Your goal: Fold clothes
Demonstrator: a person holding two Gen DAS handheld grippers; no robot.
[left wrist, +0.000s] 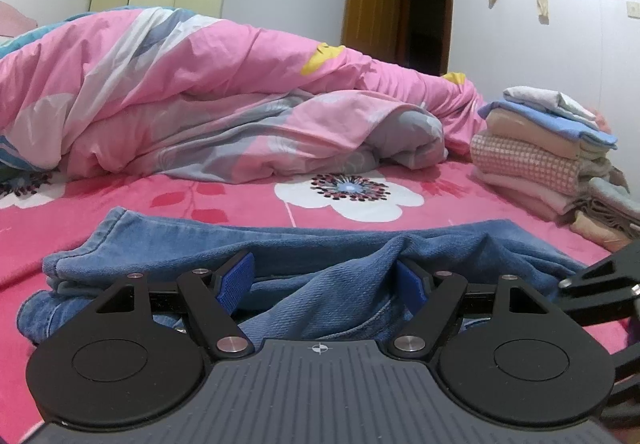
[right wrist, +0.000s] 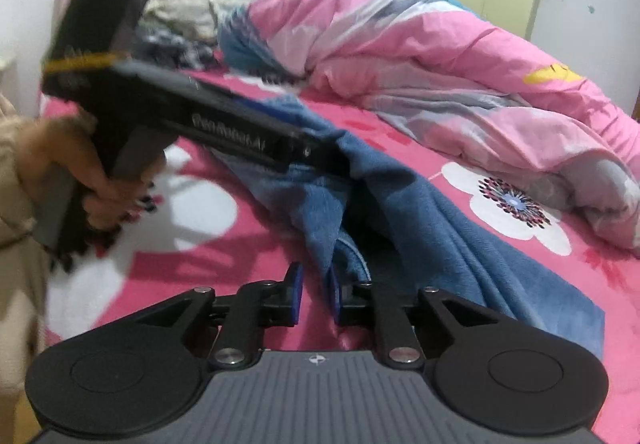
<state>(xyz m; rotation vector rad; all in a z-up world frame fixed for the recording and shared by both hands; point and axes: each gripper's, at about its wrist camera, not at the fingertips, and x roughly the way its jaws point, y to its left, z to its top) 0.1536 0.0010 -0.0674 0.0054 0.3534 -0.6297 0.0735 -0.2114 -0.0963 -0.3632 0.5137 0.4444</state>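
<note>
Two claws work one pair of jeans (left wrist: 320, 284) spread on the pink bedsheet (left wrist: 160, 212). My left claw (left wrist: 326, 280) stands wide, denim bunched between its pads but not pinched, probably steadying the fold. My right claw (right wrist: 316, 294) is parted a little with nothing between its pads; the denim edge lies just right of it, so that corner looks freshly laid

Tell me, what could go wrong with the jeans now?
The jeans seem only draped over a finger of the wide left gripper, so they might slip off. The right gripper is slightly open beside the denim edge, holding nothing; closing here could pinch the pink sheet instead.
</note>
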